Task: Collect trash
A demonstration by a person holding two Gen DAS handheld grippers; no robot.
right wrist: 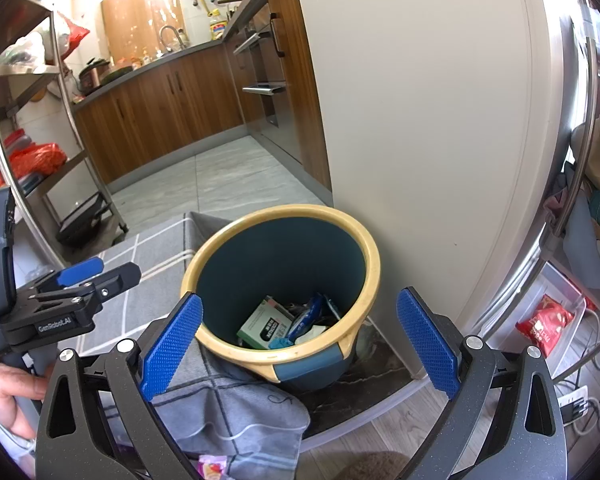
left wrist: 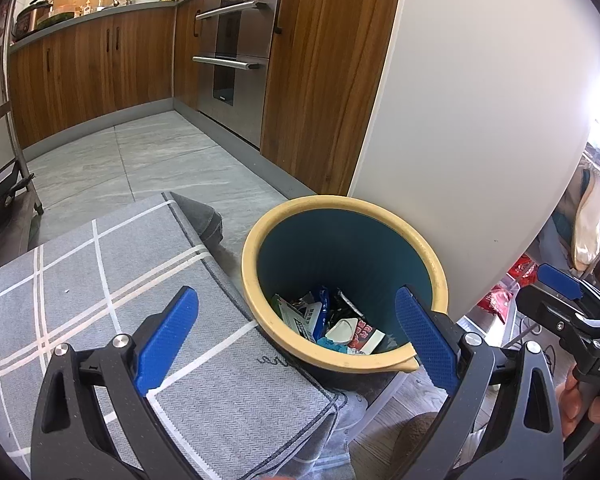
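Left claw (left wrist: 296, 340) agape, empty, above trash bin (left wrist: 342, 362), right claw (right wrist: 300, 344) likewise

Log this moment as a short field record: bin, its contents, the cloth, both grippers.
bin: blue trash bin with yellow rim, standing beside a white panel
contents: wrappers and a small green-white box at the bottom
cloth: grey checked cloth on the table, next to the bin
left gripper: open, empty, above the bin
right gripper: open, empty, above the bin

My left gripper (left wrist: 296, 340) and right gripper (right wrist: 300, 344) match: speckled black arms, textured blue pads (left wrist: 168, 340), silver screws (left wrist: 121, 341). White "GenRobot.AI" lettering marks the left body.
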